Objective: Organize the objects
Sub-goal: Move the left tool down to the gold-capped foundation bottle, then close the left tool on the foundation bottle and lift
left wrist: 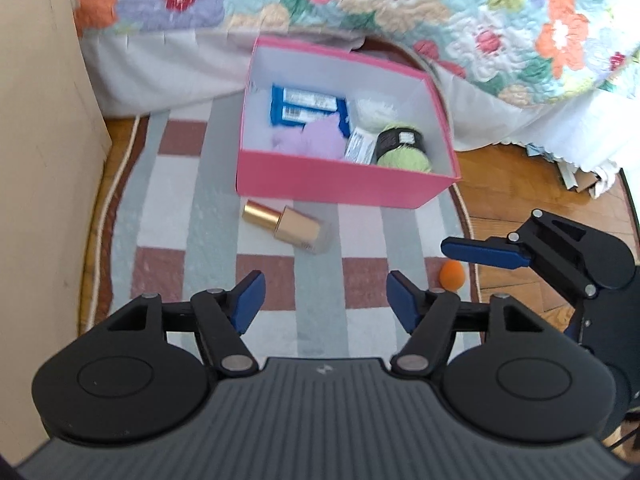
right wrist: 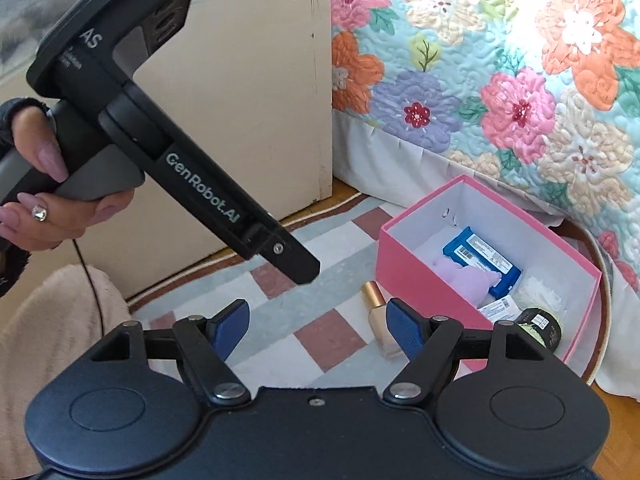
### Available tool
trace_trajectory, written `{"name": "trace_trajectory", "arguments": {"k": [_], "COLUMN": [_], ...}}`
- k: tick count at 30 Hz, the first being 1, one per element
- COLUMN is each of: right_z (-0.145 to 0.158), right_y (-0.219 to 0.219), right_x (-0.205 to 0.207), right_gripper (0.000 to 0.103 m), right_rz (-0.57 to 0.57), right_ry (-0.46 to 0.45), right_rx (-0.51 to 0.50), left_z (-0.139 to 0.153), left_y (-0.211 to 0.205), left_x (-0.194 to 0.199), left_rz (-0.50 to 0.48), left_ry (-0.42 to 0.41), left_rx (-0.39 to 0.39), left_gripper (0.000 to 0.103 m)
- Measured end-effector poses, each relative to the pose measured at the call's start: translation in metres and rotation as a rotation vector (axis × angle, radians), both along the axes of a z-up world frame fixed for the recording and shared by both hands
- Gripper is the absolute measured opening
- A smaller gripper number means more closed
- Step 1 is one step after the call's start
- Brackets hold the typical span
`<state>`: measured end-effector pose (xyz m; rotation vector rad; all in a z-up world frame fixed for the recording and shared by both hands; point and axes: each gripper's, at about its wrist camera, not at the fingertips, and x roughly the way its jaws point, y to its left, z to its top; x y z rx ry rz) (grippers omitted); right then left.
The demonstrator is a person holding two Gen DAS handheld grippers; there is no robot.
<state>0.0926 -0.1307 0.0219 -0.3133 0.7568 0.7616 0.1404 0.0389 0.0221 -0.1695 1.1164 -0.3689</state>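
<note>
A pink box [left wrist: 340, 184] stands on a checked rug and holds a blue pack [left wrist: 308, 110], a lilac soft item [left wrist: 316, 140], a small white packet and a green yarn ball [left wrist: 402, 148]. It also shows in the right wrist view [right wrist: 420, 280]. A foundation bottle with a gold cap [left wrist: 286, 224] lies on the rug just in front of the box, also in the right wrist view [right wrist: 378, 320]. A small orange sponge [left wrist: 452, 274] lies at the rug's right edge. My left gripper [left wrist: 324, 300] is open and empty, above the rug short of the bottle. My right gripper [right wrist: 318, 324] is open and empty; its finger [left wrist: 484, 254] shows near the sponge.
A bed with a floral quilt [left wrist: 400, 8] stands behind the box. A beige cabinet [left wrist: 36, 140] rises at the left. The checked rug [left wrist: 180, 220] lies on wood floor [left wrist: 504, 184]. Papers lie under the bed's right corner. The left gripper's body [right wrist: 160, 152] crosses the right wrist view.
</note>
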Motion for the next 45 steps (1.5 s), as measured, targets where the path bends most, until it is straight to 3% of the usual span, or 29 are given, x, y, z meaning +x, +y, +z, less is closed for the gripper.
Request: {"name": "trace_trajectory", "arguments": {"k": [4,7,11,15,17,22,25,27,30,35,38,41,45], "right_z": [-0.026,-0.044,-0.071,-0.101,-0.112,-0.134,-0.148,-0.156,-0.165,-0.166,-0.163,-0.158,-0.161], "right_y": [0.006,0.006,0.008,0.017,0.021,0.025,0.029,0.03,0.03,0.028,0.025,0.022,0.022], "right_x": [0.017,0.039,0.064,0.083,0.091,0.116,0.125,0.129,0.131,0.118,0.106,0.085,0.064], "right_gripper": [0.08,0.08,0.08,0.079,0.079,0.072,0.066,0.059,0.048,0.045,0.041,0.041,0.041], "right_rz": [-0.018,-0.012,-0.024,-0.006,0.006,-0.023,-0.035,-0.039,-0.054,-0.134,-0.221,-0.291,-0.319], "right_ry": [-0.017,0.043,0.057,0.046,0.037,0.075,0.091,0.101,0.135,0.146,0.193,0.177,0.17], "right_rx": [-0.069,-0.049,-0.052,-0.122,-0.154,-0.166,-0.189,-0.199,-0.18,-0.13,-0.088,-0.031,-0.044], "left_z": [-0.031,-0.053,-0.079,-0.102,-0.115,-0.141,-0.15,-0.155,-0.163,-0.171,-0.176,-0.183,-0.187], "left_y": [-0.004,-0.004,-0.005,-0.002,0.002,0.002,-0.001,0.001,0.007,0.008,0.008,0.005,0.001], "left_x": [0.016,0.028,0.044,0.054,0.06,0.073,0.071,0.072,0.072,0.072,0.068,0.061,0.056], "left_rz": [0.013,0.061,0.106,0.2,0.233,0.269,0.257,0.249,0.245,0.237,0.242,0.235,0.225], "left_ry": [0.028,0.037,0.047,0.016,0.043,0.058,-0.013,-0.004,0.005,0.038,0.076,0.113,0.141], "left_rx": [-0.064,-0.081,-0.109,-0.144,-0.193,-0.221,-0.187,-0.188,-0.244,-0.305,-0.344,-0.368,-0.385], "left_gripper": [0.066,0.065,0.064,0.063,0.061,0.054,0.046,0.042,0.037,0.029,0.028,0.028,0.027]}}
